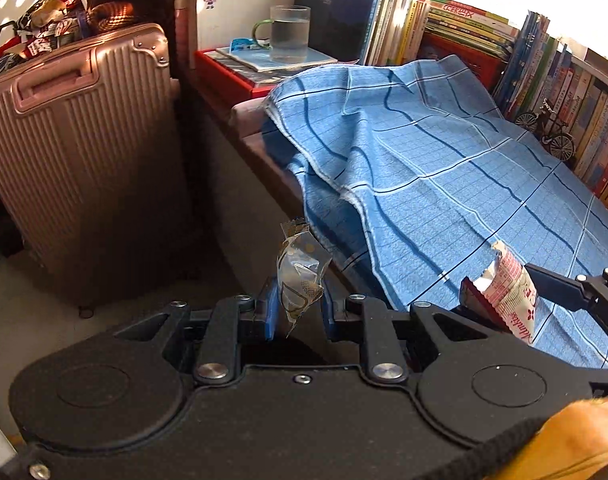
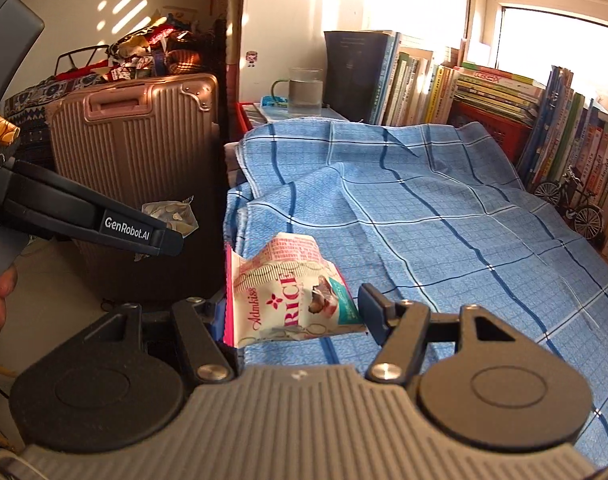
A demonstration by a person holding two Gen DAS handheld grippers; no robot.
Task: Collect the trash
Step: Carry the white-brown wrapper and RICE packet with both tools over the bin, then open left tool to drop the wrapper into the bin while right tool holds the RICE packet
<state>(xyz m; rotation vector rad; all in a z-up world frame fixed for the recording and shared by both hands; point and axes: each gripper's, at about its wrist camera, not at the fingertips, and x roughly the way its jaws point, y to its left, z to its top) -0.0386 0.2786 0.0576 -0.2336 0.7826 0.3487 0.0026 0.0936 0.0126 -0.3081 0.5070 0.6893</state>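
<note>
My left gripper (image 1: 300, 306) is shut on a crumpled clear-and-gold wrapper (image 1: 300, 276), held upright in the air off the table's left edge. In the right wrist view the same wrapper (image 2: 170, 216) sticks out beyond the left gripper (image 2: 172, 240) in front of the suitcase. My right gripper (image 2: 292, 304) has its jaws fairly wide apart, closed across a pink-and-white rice snack wrapper (image 2: 288, 296) at the near left edge of the blue checked cloth (image 2: 423, 220). From the left wrist view, that snack wrapper (image 1: 507, 292) stands between the right gripper's fingers (image 1: 555, 280).
A rose-gold suitcase (image 1: 84, 160) stands on the floor to the left, with clutter piled behind it. At the table's far end a glass mug of water (image 1: 290, 34) sits on booklets in a red tray (image 1: 224, 72). Rows of books (image 2: 483, 92) and a model bicycle (image 2: 575, 204) line the back and right.
</note>
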